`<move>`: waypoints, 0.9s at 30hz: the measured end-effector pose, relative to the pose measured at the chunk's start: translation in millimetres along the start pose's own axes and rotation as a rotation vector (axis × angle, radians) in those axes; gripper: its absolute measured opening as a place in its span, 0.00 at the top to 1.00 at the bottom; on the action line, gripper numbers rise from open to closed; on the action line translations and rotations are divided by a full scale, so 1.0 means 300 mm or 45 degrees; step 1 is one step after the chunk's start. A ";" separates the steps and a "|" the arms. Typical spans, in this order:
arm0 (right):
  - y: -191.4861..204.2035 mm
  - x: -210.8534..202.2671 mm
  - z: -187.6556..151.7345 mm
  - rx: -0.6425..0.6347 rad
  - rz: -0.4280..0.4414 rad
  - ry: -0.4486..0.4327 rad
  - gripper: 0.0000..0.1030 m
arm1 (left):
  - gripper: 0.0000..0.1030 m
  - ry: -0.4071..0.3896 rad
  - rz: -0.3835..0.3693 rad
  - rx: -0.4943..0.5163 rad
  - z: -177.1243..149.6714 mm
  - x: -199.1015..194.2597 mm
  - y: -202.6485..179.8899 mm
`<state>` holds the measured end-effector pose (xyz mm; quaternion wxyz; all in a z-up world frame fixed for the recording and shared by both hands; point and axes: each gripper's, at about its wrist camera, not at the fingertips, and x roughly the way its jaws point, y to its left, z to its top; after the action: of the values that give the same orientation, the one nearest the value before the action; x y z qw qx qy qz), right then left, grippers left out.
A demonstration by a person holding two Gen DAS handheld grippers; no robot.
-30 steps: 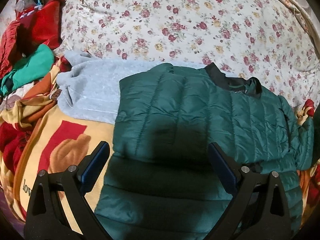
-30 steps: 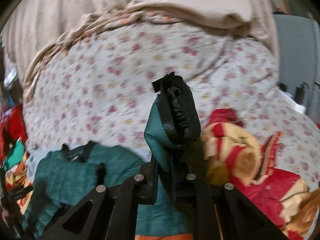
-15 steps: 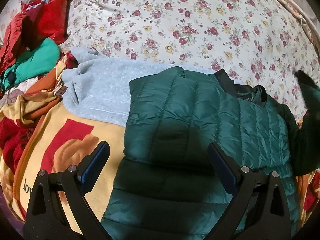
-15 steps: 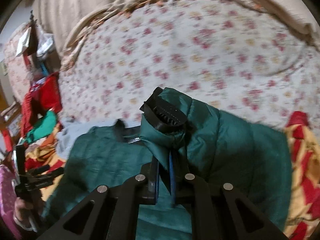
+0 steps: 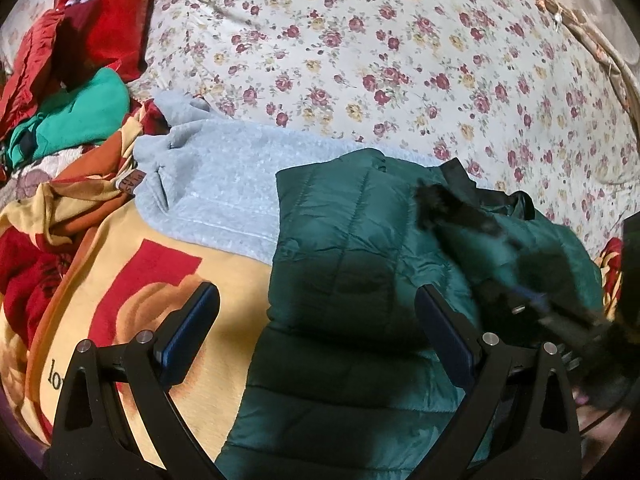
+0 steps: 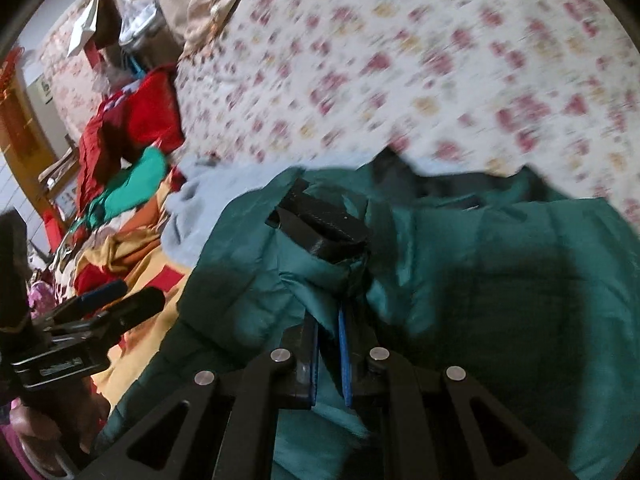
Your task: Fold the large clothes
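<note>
1. Where the bedding bunches at the far left, a red cloth and a bright green garment sit heaped, with a patterned blanket spread below them.
2. Left gripper: jaws wide apart, nothing between them, hovering over the hem end of the jacket.
3. Grey sweatshirt lies flat on the floral sheet, its right edge tucked under the green quilted jacket.
4. Jacket is spread across the blanket, collar toward the sheet, left side already folded in.
5. Right gripper: jaws pinched tight on the jacket's sleeve, black cuff sticking up past the fingertips, sleeve carried over the jacket body.
6. Risk, as I judge it: slick quilted fabric could slide from the narrow pinch mid-swing, or the sleeve could land bunched and crooked since the open left gripper pins nothing down.
</note>
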<state>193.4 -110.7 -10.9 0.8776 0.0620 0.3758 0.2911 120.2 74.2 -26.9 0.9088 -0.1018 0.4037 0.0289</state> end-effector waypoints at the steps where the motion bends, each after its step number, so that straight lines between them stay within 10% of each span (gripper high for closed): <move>1: 0.023 0.028 -0.005 -0.011 0.001 0.012 0.92 | 0.04 0.001 -0.003 -0.007 0.001 0.000 0.003; 7: 0.079 0.072 -0.022 -0.080 -0.012 0.058 0.85 | 0.04 0.015 -0.027 -0.043 0.001 0.006 0.003; 11: 0.085 -0.028 -0.024 -0.073 0.029 0.009 0.49 | 0.04 0.020 -0.053 -0.058 0.000 0.005 -0.006; 25: -0.207 -0.616 -0.226 -0.010 -0.225 -0.165 0.31 | 0.05 0.010 -0.225 -0.021 0.036 0.050 -0.153; 27: -0.304 -0.648 -0.275 0.068 -0.282 -0.152 0.31 | 0.27 0.017 -0.236 0.026 0.040 0.077 -0.190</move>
<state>71.7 -303.2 22.0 0.9232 0.0609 0.3349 0.1782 152.2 20.3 -26.9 0.9058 -0.1295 0.3988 -0.0600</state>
